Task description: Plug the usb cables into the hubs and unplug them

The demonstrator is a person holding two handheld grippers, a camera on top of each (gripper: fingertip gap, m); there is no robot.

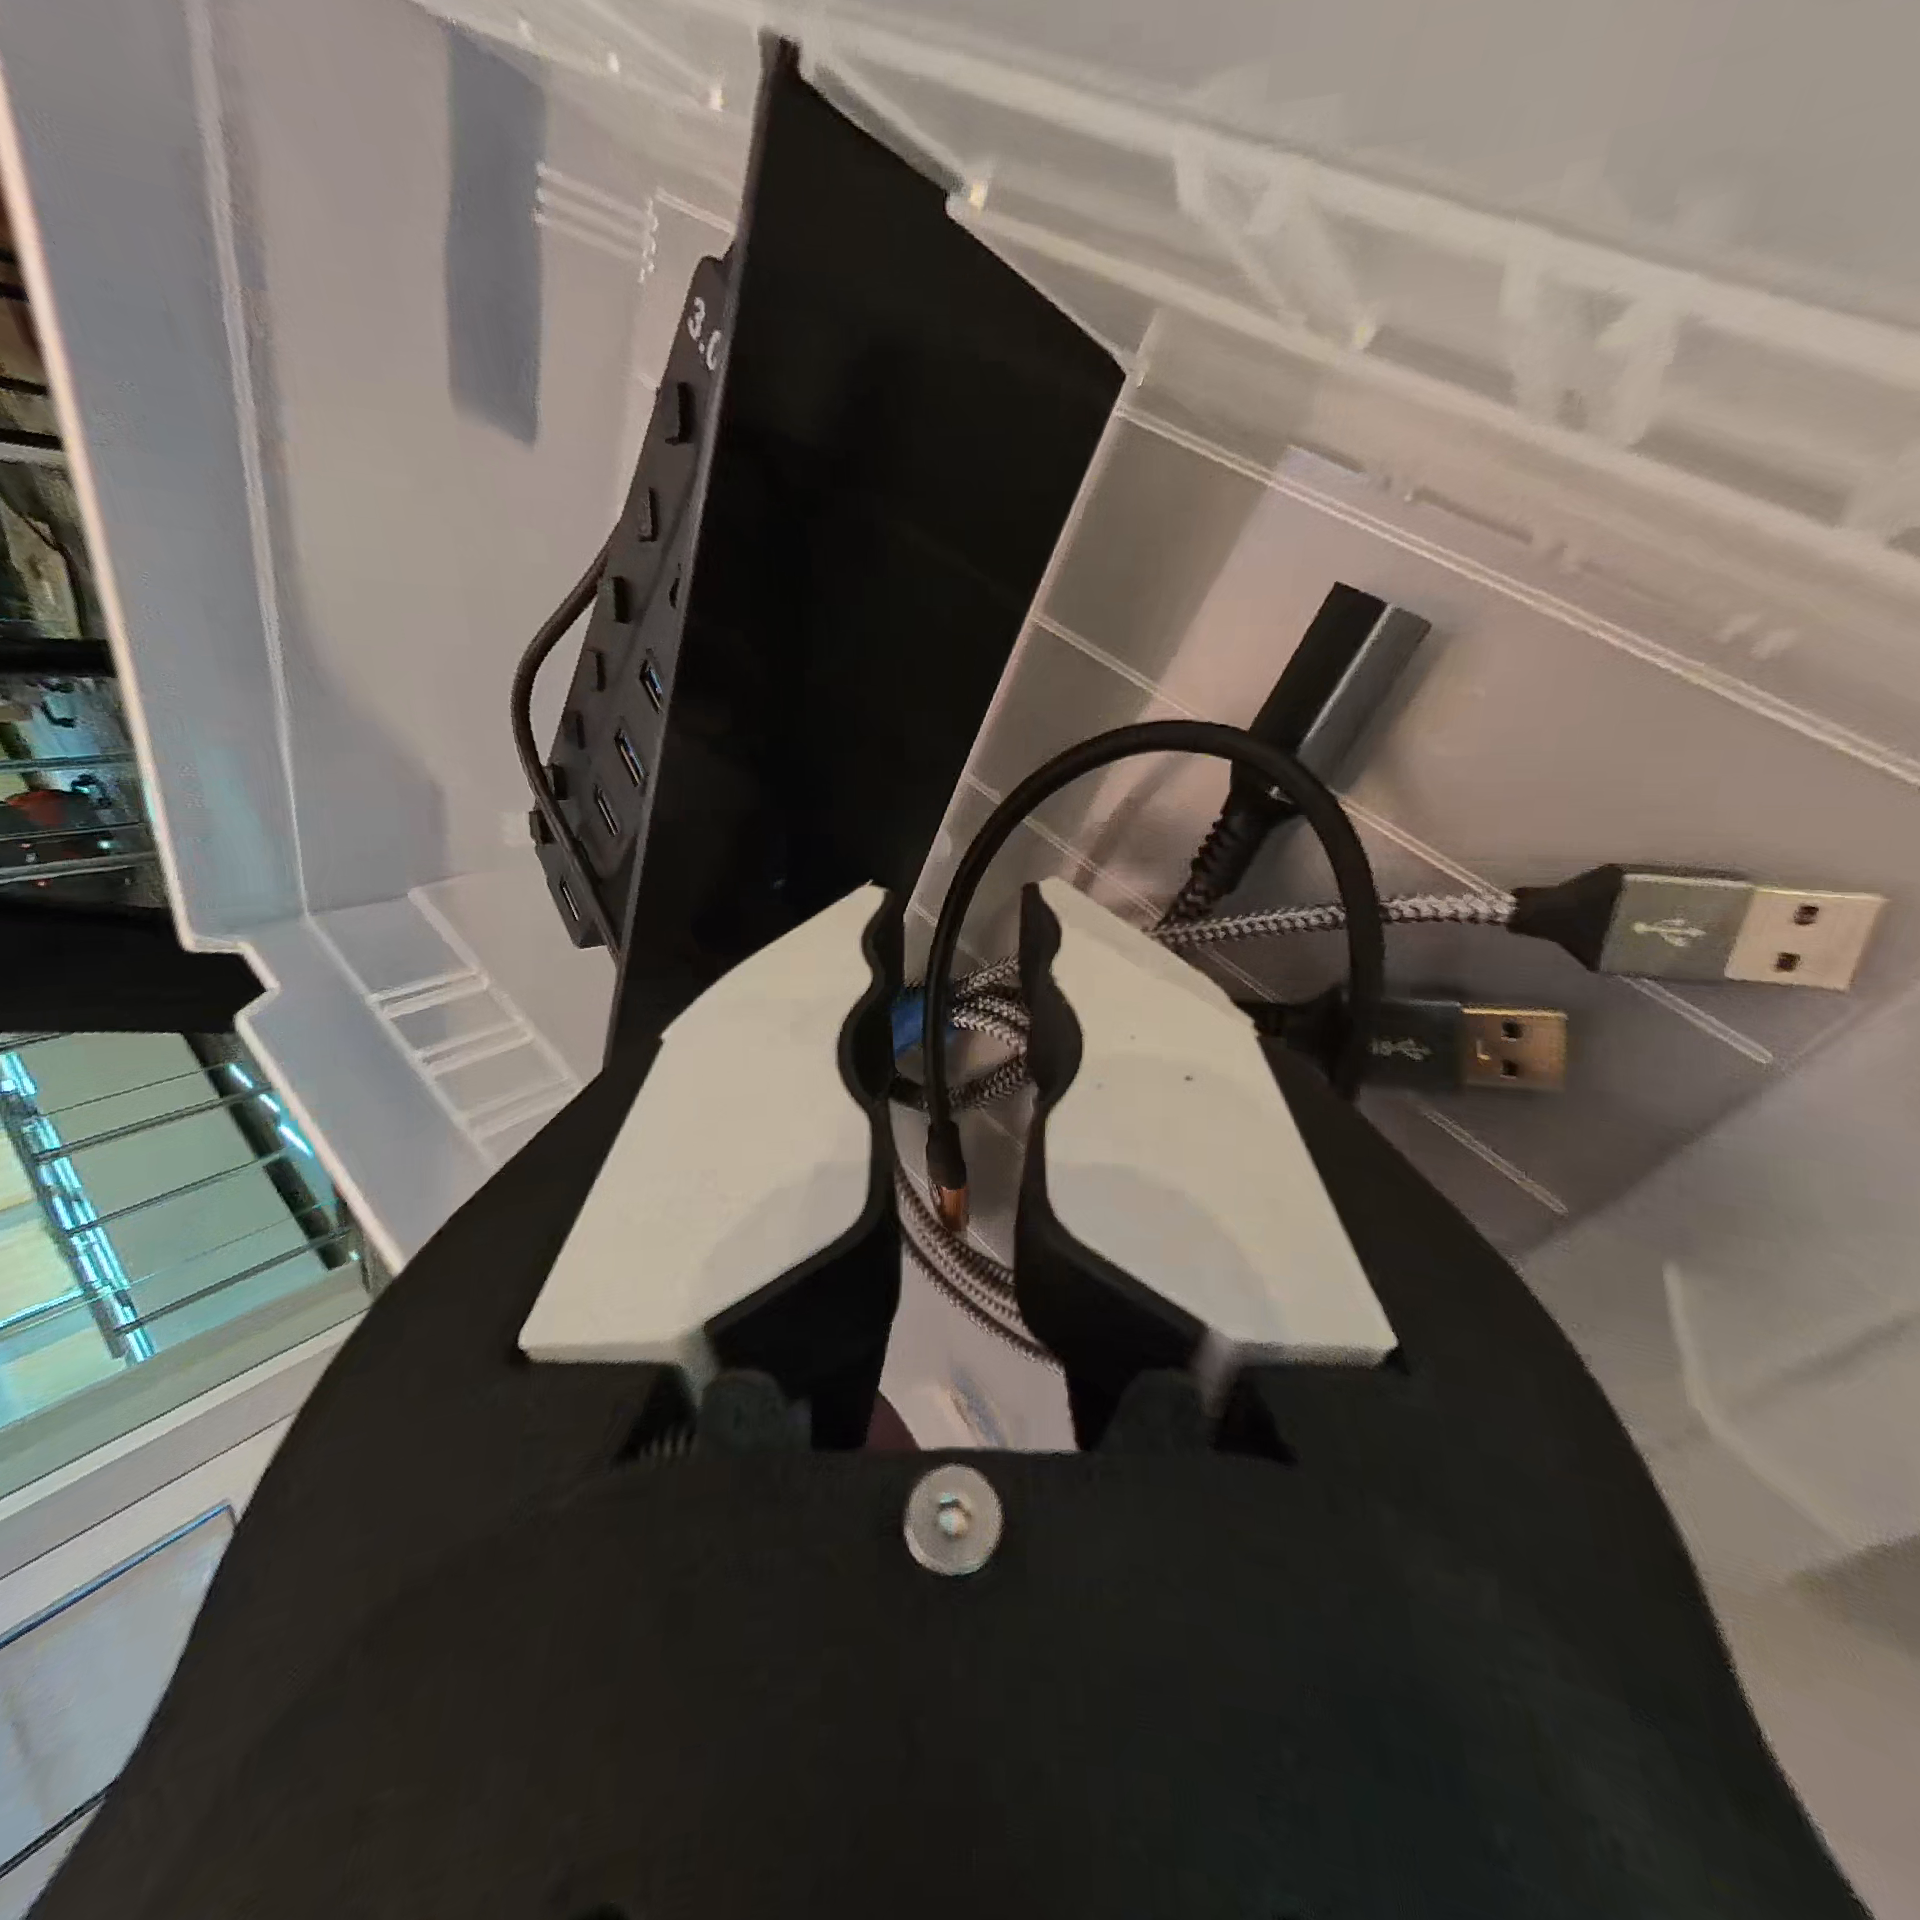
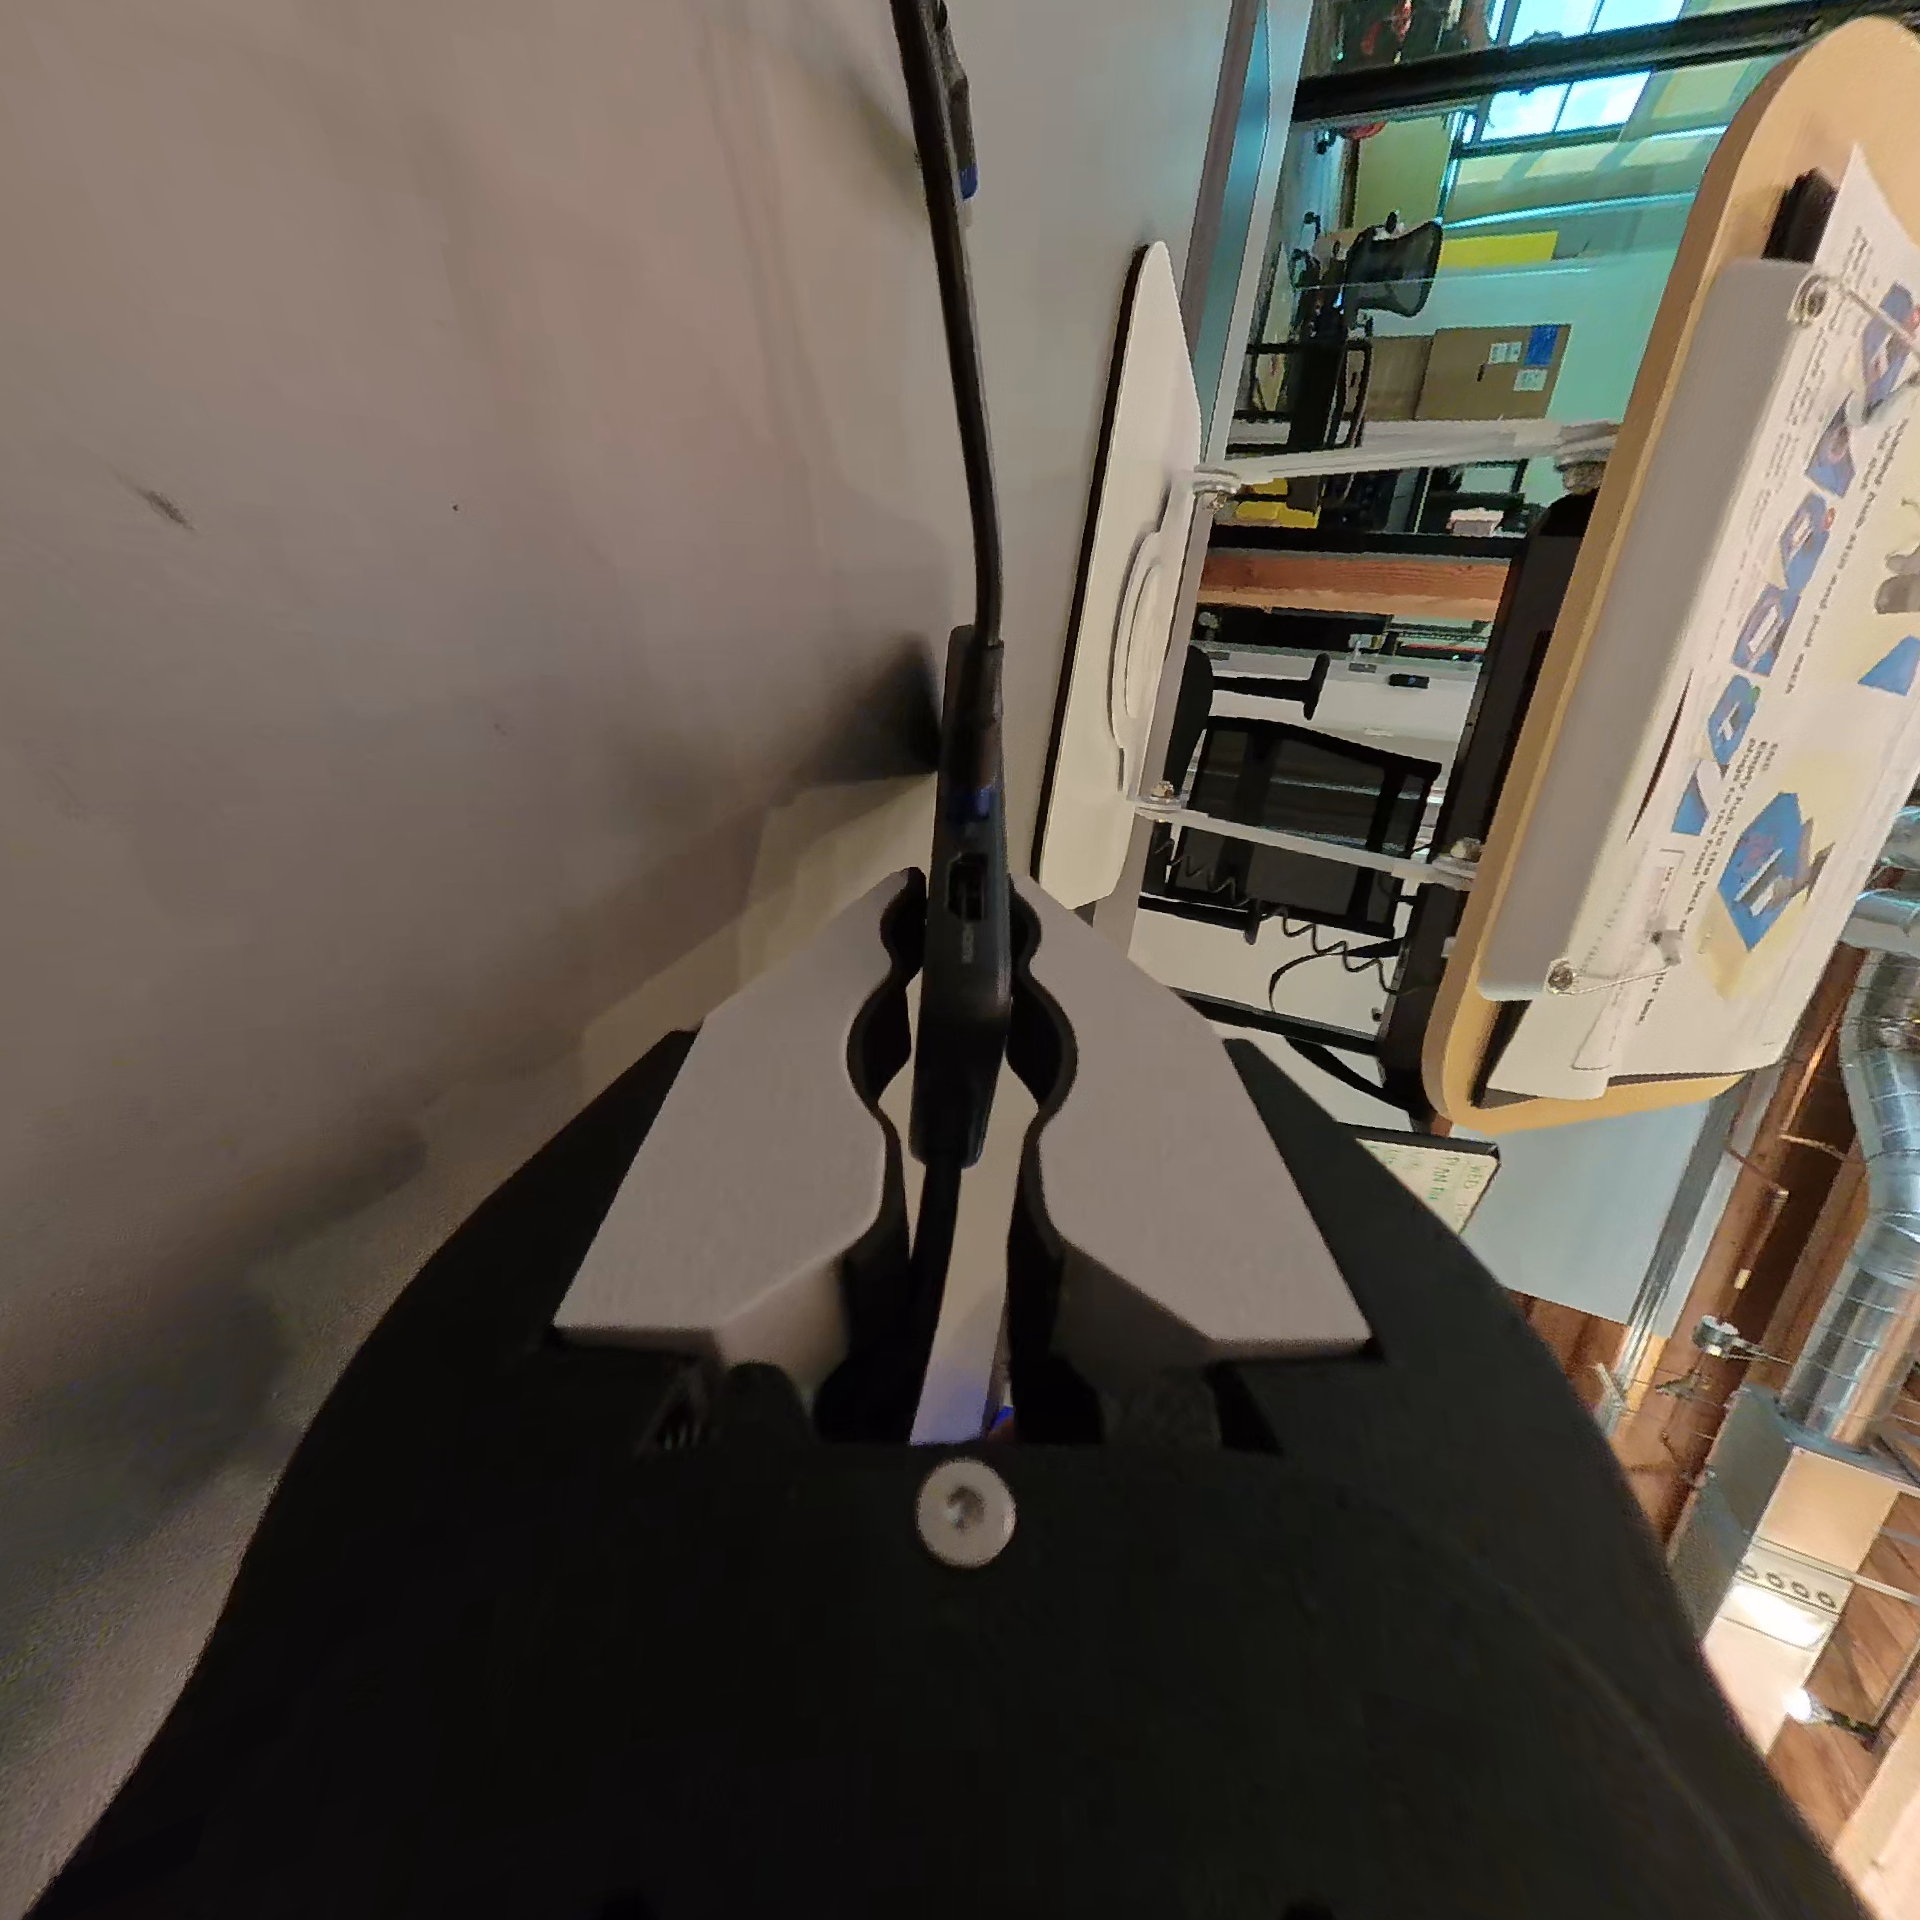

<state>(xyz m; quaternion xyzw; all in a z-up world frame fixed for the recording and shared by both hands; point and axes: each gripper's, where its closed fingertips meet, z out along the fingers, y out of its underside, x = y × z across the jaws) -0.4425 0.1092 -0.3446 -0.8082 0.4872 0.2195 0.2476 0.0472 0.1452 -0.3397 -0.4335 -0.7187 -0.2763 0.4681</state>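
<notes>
The left gripper (image 1: 954,935) was held slightly apart, empty, over braided grey USB cables (image 1: 1704,930) in a clear plastic bin (image 1: 1455,436) beside a long black multi-port hub (image 1: 634,665). A slim black hub (image 2: 961,997) was clamped between the right gripper (image 2: 961,914) fingers above a white table (image 2: 416,416).

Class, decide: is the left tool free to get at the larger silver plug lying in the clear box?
Probably yes: left tool is open and empty, the plug lies exposed; only a black cable loop intervenes.
</notes>
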